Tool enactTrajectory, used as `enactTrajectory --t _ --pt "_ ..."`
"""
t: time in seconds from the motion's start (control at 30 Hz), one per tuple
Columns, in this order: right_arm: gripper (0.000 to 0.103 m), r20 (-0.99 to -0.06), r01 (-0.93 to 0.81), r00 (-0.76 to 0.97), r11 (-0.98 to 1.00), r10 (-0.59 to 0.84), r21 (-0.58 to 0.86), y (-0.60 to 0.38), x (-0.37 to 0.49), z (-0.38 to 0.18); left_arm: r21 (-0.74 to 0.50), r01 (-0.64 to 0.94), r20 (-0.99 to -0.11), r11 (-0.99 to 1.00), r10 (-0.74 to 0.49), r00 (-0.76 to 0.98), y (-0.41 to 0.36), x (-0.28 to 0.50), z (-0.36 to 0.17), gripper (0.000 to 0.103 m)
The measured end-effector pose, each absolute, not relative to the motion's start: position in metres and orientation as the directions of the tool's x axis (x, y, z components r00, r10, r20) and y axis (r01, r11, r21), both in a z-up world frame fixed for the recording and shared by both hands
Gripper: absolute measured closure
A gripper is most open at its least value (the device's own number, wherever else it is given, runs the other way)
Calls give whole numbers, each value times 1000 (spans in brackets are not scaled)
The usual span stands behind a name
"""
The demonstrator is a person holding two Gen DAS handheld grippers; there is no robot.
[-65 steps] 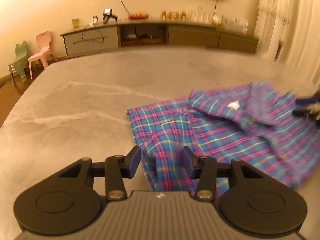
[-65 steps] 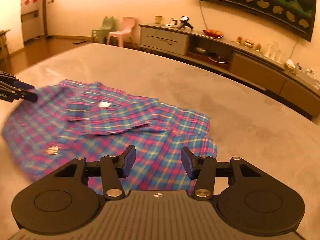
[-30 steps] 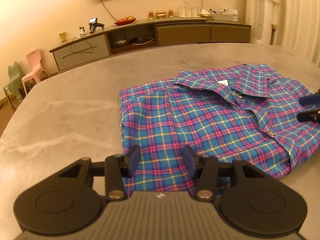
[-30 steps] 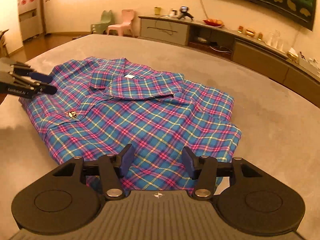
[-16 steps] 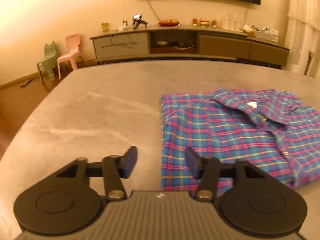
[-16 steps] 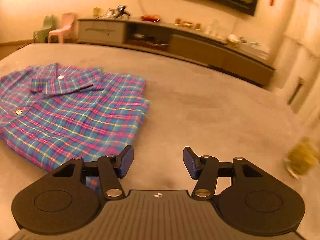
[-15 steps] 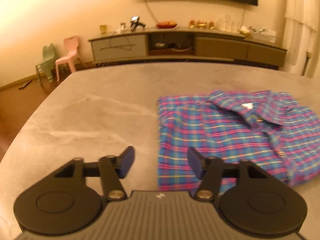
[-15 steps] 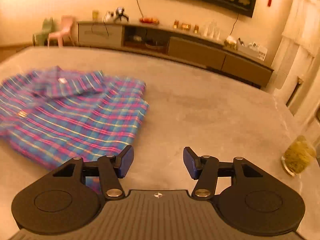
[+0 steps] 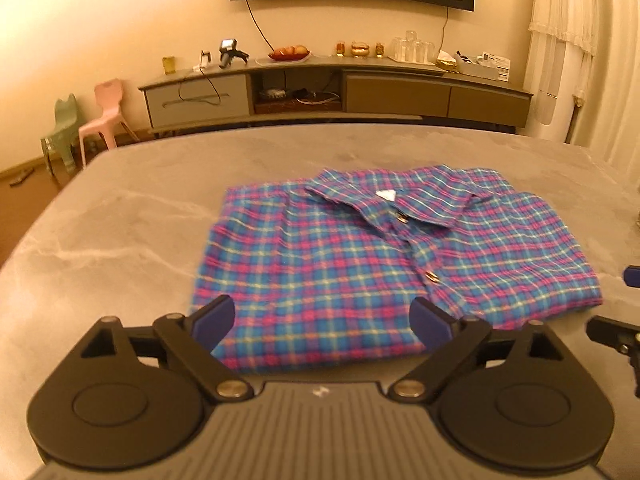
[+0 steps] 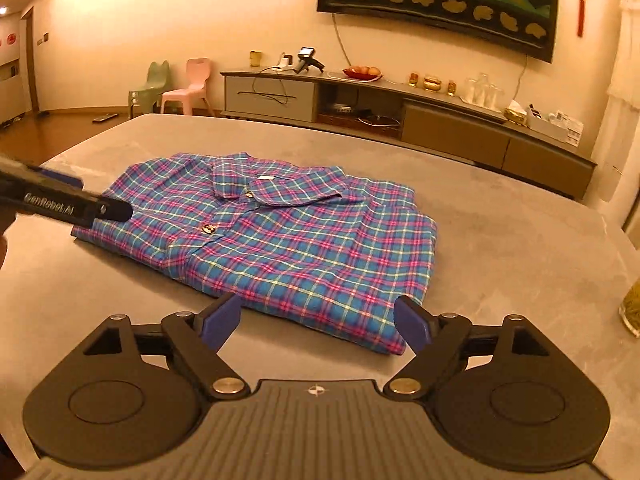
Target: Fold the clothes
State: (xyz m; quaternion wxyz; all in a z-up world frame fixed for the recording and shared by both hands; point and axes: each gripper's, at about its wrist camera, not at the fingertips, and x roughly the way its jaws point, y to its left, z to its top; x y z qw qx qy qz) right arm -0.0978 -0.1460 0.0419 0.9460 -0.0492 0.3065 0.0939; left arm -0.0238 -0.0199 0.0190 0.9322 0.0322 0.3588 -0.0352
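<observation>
A blue and pink plaid shirt (image 9: 360,256) lies folded into a rectangle, collar up and buttoned, on the grey marble table (image 9: 120,216). It also shows in the right wrist view (image 10: 280,236). My left gripper (image 9: 324,320) is open and empty, hovering at the shirt's near edge. My right gripper (image 10: 316,322) is open and empty, just short of the shirt's near right corner. The left gripper's fingers (image 10: 72,204) show at the left of the right wrist view, beside the shirt's left side. The right gripper's tip (image 9: 616,336) shows at the right edge of the left wrist view.
A glass jar (image 10: 632,308) with yellow-green contents stands at the table's right edge. Beyond the table are a long low sideboard (image 9: 336,92) and two small plastic chairs (image 9: 104,116). Bare tabletop lies to the left of the shirt.
Both grippers have swung back to face the shirt and opened wider. The shirt has stayed folded and flat on the table.
</observation>
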Motion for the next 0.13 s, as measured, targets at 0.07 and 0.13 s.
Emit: enactTrajectory --t 0.07,0.13 --pt "17 -592 -184 794 983 135 -23 -150 -95 40 38 98 -672 994 -47 739 -25 -26 18 0" --pt "17 -595 -161 794 987 123 -11 -154 -92 38 32 110 -672 993 -60 738 -28 -28 17 0"
